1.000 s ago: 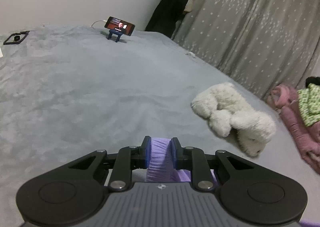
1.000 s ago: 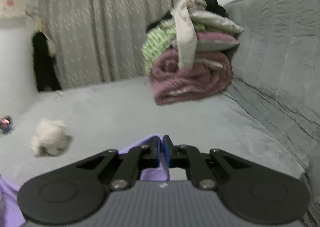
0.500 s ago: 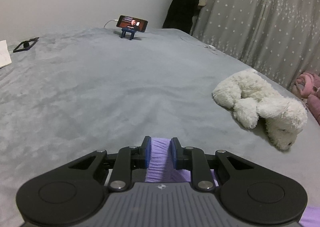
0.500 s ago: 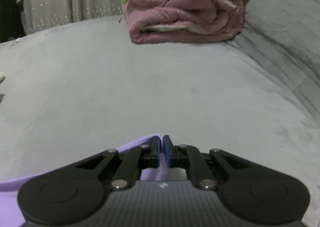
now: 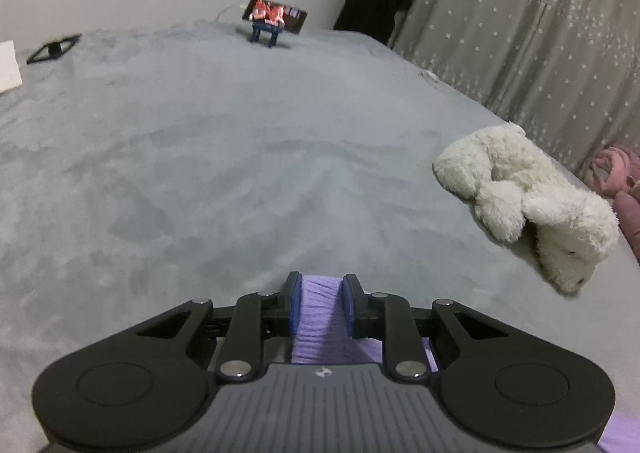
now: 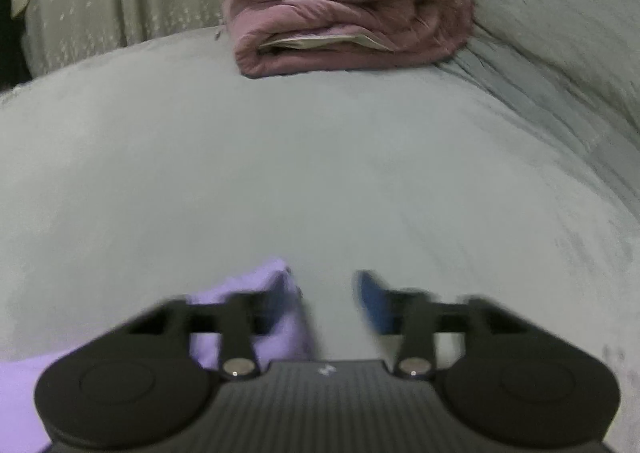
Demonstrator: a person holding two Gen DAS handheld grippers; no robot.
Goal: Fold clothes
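Left fingers (image 5: 294, 303): I'm pinching a ribbed lilac garment (image 5: 320, 317) tight, low over the plush grey bedspread (image 5: 200, 157).
Right gripper (image 6: 328, 293): I'm seeing its jaws just opening, apart; smooth lilac cloth lying by the left pad, unpressed.

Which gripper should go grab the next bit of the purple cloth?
Probably the right gripper: its jaws have just opened off the purple cloth, so it is free. The left gripper is clamped on its bunched edge.
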